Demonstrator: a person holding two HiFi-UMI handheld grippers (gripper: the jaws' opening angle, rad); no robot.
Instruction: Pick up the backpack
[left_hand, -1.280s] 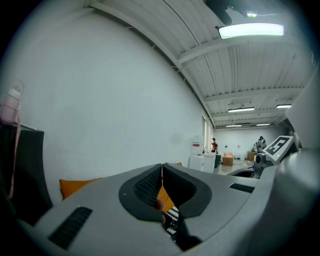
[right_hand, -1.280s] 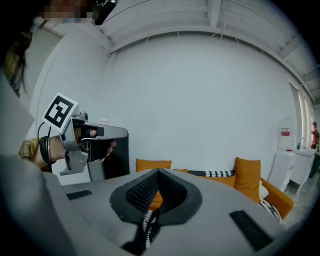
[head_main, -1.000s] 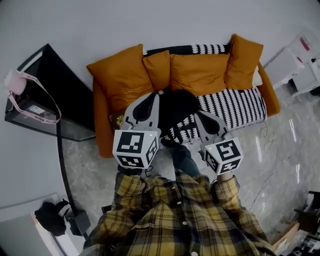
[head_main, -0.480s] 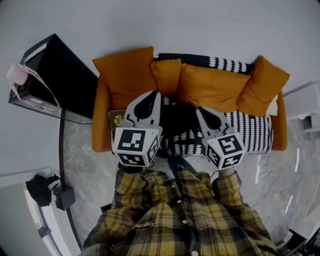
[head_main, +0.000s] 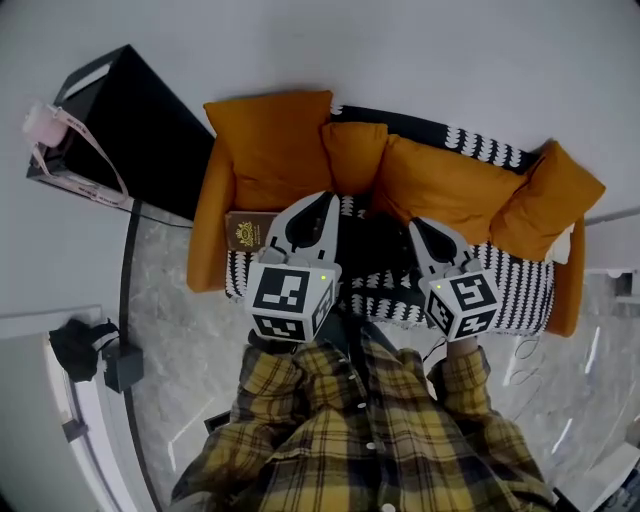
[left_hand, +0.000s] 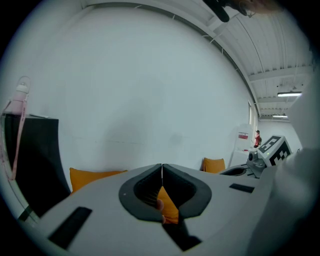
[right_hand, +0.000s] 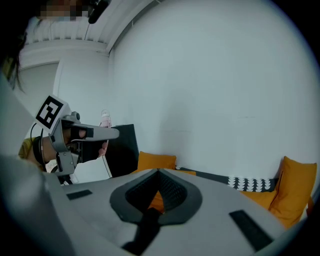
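- Fingers: we log left gripper (head_main: 326, 200) and right gripper (head_main: 416, 224) pressed together, pinching nothing
- Backpack (head_main: 378, 250): black, lying on the sofa seat, between our two grippers in the head view
- Sofa (head_main: 205, 240): orange, holding four cushions (head_main: 270, 145), patterned throw (head_main: 510, 280), brown booklet (head_main: 245, 232)

**No writing legible in any view**

No words or numbers can be read. The cube (head_main: 290, 300) on the left claw (head_main: 324, 200) and the cube (head_main: 465, 305) on the right claw (head_main: 417, 224) carry black-and-white square markers, which are patterns only. Just left of the left claw, a dark booklet (head_main: 245, 232) on the sofa (head_main: 205, 240) bears a gold emblem, its lettering too small to read. Far right of that claw, in the left gripper view, a red-and-white sign (left_hand: 243, 136) is blurred.
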